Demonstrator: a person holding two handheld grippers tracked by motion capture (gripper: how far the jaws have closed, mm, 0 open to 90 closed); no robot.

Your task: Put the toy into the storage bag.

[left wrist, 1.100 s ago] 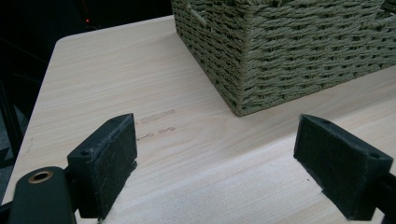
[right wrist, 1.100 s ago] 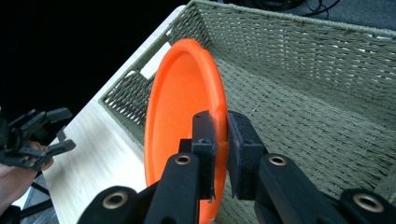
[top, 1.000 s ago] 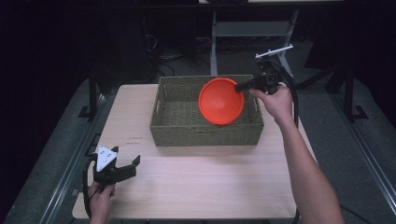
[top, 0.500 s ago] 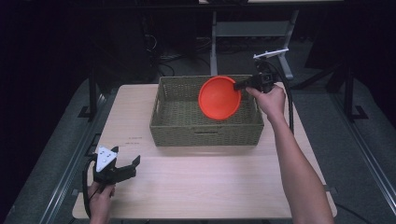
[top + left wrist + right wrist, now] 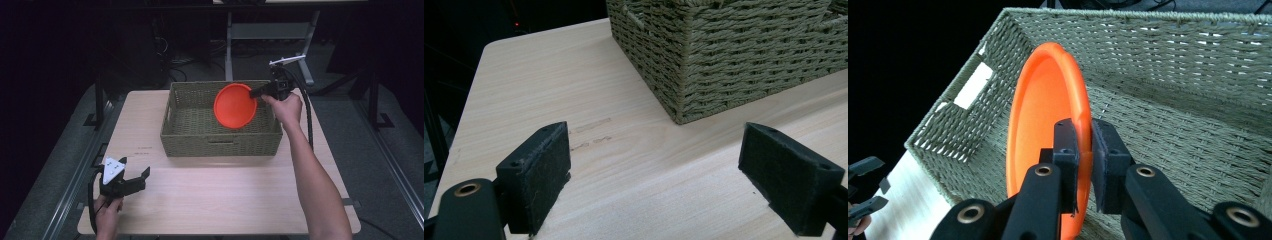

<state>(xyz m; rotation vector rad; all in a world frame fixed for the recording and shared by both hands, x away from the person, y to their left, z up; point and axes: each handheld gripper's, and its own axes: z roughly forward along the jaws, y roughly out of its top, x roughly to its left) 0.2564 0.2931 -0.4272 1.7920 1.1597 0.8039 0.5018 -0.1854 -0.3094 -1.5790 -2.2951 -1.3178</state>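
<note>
Right gripper clamps the orange plate on edge inside the basket (not yet released); left gripper idles, jaws apart

The orange plate is round and shallow, with a smooth raised rim. It stands on edge, tilted, over the right half of the woven basket, its hollow face turned toward the basket's left end. Its right rim is pinched between black fingers.

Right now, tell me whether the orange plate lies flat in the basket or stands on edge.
On edge. The orange plate stands tilted over the basket, its rim pinched by the right tool.
</note>
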